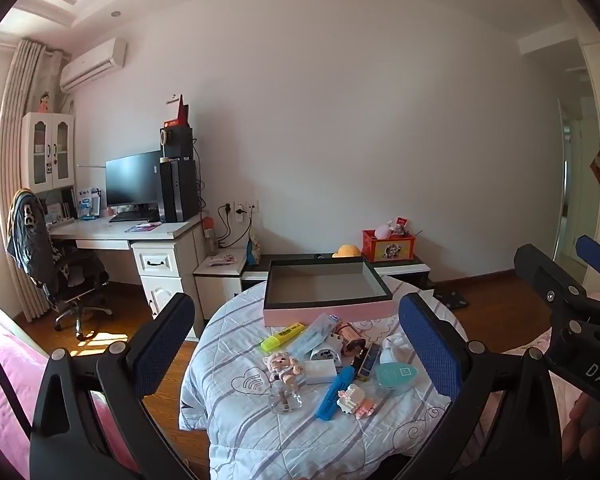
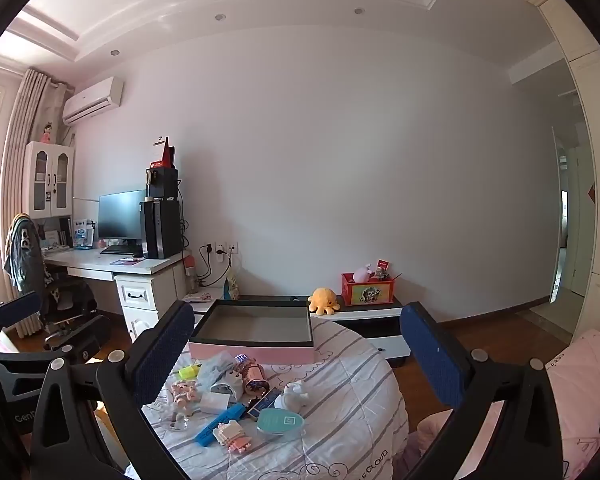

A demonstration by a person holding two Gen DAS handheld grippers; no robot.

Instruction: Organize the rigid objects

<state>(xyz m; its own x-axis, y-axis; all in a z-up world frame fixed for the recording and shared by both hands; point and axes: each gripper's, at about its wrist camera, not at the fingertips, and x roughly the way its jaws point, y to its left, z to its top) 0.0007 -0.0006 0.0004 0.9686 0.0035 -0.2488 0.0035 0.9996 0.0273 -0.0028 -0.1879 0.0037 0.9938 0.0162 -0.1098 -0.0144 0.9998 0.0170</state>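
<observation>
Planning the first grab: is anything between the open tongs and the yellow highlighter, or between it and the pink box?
Nothing visible blocks either. The yellow highlighter lies at the pile's far left edge, just before the pink box, which is open-topped.

A pink box [image 1: 327, 314] with a dark rim lies open and empty at the far side. Just before it lies a heap: yellow highlighter [image 1: 282, 336], blue case [image 1: 334, 393], teal lid [image 1: 396, 374], doll [image 1: 283, 366], brick figure [image 1: 356, 399].

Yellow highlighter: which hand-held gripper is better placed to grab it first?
Probably left. The yellow highlighter lies on the pile's left edge, clear between the open left hand-held gripper fingers; in the right wrist view it is half hidden behind a finger.
</observation>
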